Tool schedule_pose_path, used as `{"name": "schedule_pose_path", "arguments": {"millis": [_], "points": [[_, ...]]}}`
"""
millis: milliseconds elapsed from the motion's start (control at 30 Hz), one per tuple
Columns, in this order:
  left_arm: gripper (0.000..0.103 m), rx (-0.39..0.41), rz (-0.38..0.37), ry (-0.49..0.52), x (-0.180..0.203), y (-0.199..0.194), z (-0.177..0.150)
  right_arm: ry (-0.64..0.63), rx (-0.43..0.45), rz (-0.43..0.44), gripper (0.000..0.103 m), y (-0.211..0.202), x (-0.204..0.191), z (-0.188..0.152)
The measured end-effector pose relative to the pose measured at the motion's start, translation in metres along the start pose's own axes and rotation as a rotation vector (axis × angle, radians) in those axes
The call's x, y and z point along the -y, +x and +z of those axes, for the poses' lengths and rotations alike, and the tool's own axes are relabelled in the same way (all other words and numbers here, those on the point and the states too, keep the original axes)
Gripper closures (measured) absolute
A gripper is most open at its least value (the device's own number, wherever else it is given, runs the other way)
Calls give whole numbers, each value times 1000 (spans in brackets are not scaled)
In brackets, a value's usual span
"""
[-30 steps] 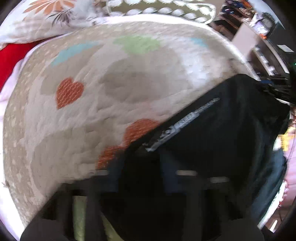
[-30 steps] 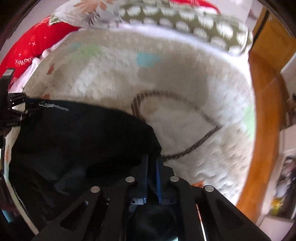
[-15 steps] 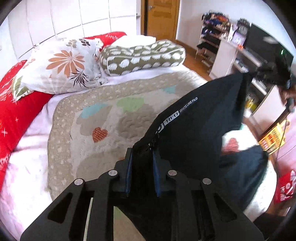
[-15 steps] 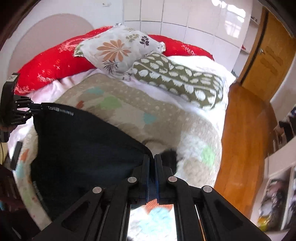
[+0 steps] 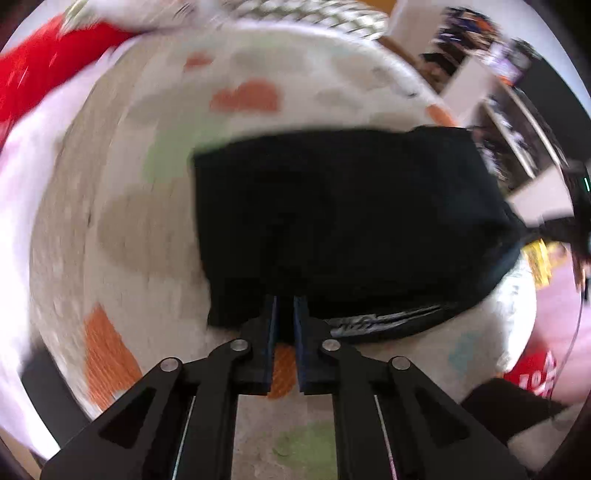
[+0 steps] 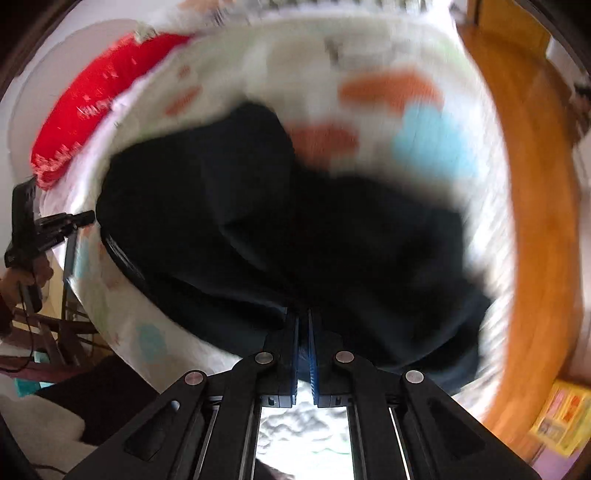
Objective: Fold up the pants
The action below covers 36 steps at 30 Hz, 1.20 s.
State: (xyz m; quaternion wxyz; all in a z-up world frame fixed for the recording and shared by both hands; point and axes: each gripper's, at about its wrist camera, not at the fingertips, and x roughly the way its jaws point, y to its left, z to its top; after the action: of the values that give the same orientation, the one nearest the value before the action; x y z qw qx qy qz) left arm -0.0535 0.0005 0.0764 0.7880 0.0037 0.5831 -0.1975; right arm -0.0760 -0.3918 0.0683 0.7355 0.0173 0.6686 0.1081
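Both views motion-blurred. Black pants, soft, creased, on quilted heart-print bedspread. Left gripper and right gripper each clamp pants fabric.

free: bare quilt left of pants, and at the near edge | blocked: pillows at far end, shelves right | floor open beside bed
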Motion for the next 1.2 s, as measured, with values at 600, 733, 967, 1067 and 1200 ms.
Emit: {"name": "schedule_pose_path", "arguments": {"millis": [600, 733, 967, 1067, 1200], "points": [[33, 76, 21, -338, -47, -25, 11, -44, 102, 215, 62, -24, -69, 23], [33, 68, 44, -288, -38, -12, 22, -186, 116, 232, 62, -2, -123, 39], [33, 42, 86, -275, -35, 5, 35, -351, 122, 163, 62, 35, -184, 49], [33, 36, 105, -268, -32, 11, 38, -381, 139, 107, 60, 44, -194, 49], [33, 27, 97, -276, -29, 16, 40, -435, 153, 52, 58, 53, -201, 45]]}}
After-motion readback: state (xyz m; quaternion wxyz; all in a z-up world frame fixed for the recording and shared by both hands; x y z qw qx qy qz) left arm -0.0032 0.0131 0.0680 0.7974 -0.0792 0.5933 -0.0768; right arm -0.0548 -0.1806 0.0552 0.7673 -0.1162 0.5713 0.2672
